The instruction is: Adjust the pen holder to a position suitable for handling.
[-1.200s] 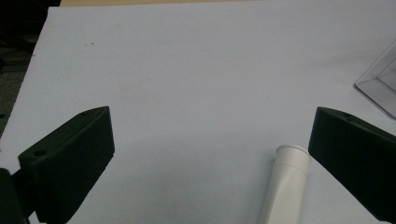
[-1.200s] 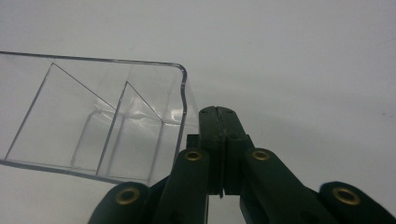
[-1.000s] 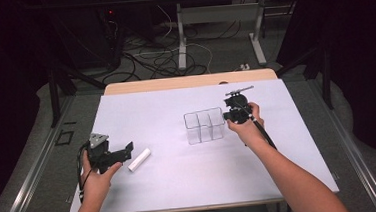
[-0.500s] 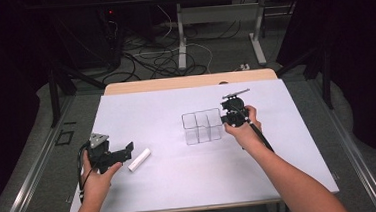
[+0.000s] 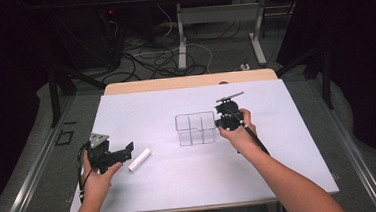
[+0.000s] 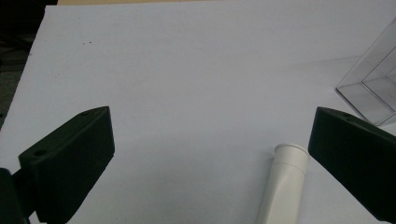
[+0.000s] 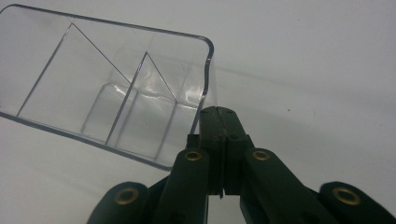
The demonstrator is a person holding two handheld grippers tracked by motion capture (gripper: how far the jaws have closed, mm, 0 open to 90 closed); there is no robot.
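The clear box (image 7: 116, 88) is pinched at its wall by the closed right tongs (image 7: 219, 116). A white tube (image 6: 285, 182), its lower end cut off, is seen between the wide-open, empty left tongs (image 6: 210, 163).

There was one clear plastic box (image 5: 195, 129) on the worktop (image 5: 181, 186), and it had three little rooms inside. There was one white tube (image 5: 139, 159). Two grippers were there, a left gripper (image 5: 121, 153) and a right gripper (image 5: 219, 121), each with two black jaws.
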